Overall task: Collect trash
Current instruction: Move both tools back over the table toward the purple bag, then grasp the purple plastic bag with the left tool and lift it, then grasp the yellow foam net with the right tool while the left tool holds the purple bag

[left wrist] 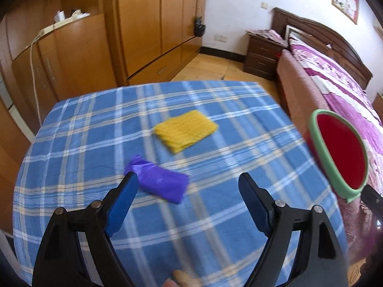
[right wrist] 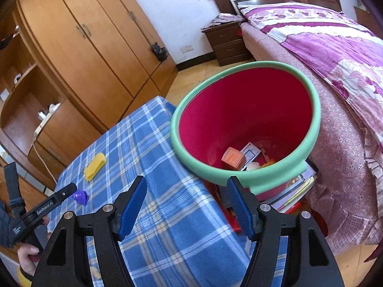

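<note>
A crumpled purple wrapper lies on the blue plaid tablecloth. My left gripper hangs open just above it, the wrapper sitting against the left finger's tip, unpressed. A yellow scrubbing pad lies farther back. The red bin with a green rim is beside the table's right edge and holds an orange box and papers. My right gripper is open before the bin, its right fingertip at the rim, nothing pinched. In the right wrist view the purple wrapper is by the left gripper's finger.
A bed with a purple floral cover runs along the right, close behind the bin. A dark nightstand and wooden wardrobes stand beyond the table. Books and papers lie under the bin. A person's hand holds the left gripper.
</note>
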The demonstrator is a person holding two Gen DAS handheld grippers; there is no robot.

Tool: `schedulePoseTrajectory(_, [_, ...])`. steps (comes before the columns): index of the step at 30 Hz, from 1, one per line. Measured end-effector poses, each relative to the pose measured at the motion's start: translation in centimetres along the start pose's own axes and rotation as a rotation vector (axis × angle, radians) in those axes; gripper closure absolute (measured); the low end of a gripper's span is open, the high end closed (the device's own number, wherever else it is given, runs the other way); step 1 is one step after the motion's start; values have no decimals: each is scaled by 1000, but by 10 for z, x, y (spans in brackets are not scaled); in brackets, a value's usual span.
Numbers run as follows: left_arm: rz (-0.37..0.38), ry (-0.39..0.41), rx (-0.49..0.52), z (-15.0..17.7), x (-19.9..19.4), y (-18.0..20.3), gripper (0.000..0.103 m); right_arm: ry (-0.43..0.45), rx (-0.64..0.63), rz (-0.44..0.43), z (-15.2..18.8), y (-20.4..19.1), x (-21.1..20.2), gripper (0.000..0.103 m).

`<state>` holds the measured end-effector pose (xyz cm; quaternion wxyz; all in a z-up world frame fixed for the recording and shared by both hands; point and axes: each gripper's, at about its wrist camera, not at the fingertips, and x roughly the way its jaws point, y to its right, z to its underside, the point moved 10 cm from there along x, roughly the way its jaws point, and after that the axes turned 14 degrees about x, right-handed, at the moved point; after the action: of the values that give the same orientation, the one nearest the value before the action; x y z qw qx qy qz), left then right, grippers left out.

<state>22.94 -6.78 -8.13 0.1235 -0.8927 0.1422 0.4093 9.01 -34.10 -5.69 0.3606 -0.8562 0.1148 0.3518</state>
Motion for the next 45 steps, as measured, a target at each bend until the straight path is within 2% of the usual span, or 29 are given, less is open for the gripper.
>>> schedulePoseTrajectory(9, [-53,-66,-30,13,31,-33,18,-32,-26,29,12,-10,14,32])
schedulePoseTrajectory(14, [-66,-56,-36,14,42,-39,18,-45,-39,40,15,-13,18,32])
schedulePoseTrajectory(21, [-30,-90,-98,21,56,-39,19,-70,-44,51,18,-15,26,32])
schedulePoseTrajectory(22, [-44,-75,-92,20,55,-40,20,-73,-46,52,19,-16,27,32])
schedulePoseTrajectory(25, [-59,-76,-81,21,56,-39,28,-79,-58,51,19,-20,29,32])
schedulePoseTrajectory(27, [-58,-64,-69,19,55,-37,44,-86,-67,50,20,-24,31,32])
schedulePoseTrajectory(31, [-14,-41,-78,17,52,-37,63,-98,-95,35,21,-37,35,32])
schedulePoseTrajectory(33, [14,-34,-100,16,51,-39,78,-101,-114,28,21,-45,38,32])
schedulePoseTrajectory(35, [27,-28,-115,17,50,-41,84,-109,-124,18,21,-52,41,32])
schedulePoseTrajectory(39, [43,-2,-141,17,45,-49,88,-124,-151,2,21,-69,48,32])
schedulePoseTrajectory(45, [6,36,-162,7,35,-75,90,-135,-214,-21,18,-104,63,32])
